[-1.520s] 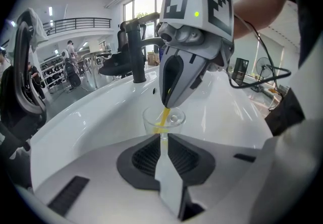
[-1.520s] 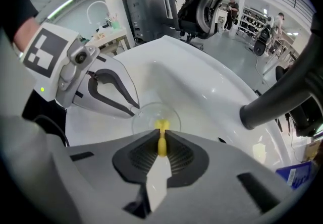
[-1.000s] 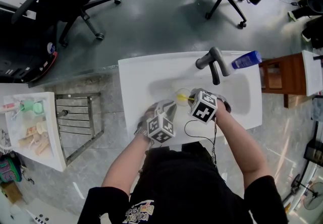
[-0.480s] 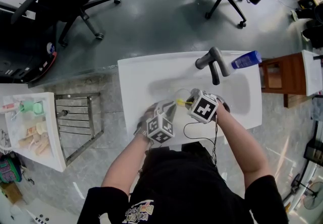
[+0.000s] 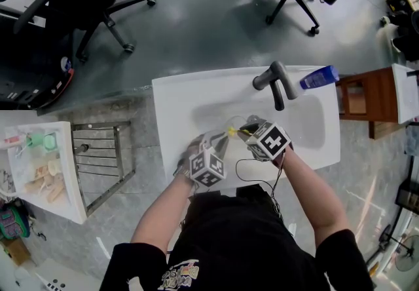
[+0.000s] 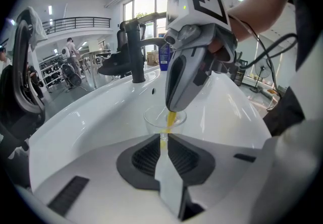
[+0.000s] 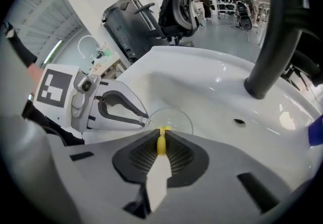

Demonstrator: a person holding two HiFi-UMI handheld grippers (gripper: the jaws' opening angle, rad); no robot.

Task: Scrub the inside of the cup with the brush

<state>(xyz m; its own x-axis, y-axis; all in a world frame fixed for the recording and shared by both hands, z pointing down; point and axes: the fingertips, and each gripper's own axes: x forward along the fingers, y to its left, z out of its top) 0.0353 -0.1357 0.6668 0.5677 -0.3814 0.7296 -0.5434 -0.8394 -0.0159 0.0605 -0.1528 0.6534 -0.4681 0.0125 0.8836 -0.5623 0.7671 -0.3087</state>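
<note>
Standing in the sink (image 5: 177, 106), the cup (image 6: 156, 116) has its mouth up, and the left tool (image 6: 162, 140) pinches its near wall. The right tool (image 7: 161, 136), clenched on the yellow brush (image 7: 161, 145), is just above; the brush points steeply down into the cup.

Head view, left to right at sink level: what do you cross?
White tray → metal rack → left gripper → right gripper → blue bottle → wooden stand.
</note>
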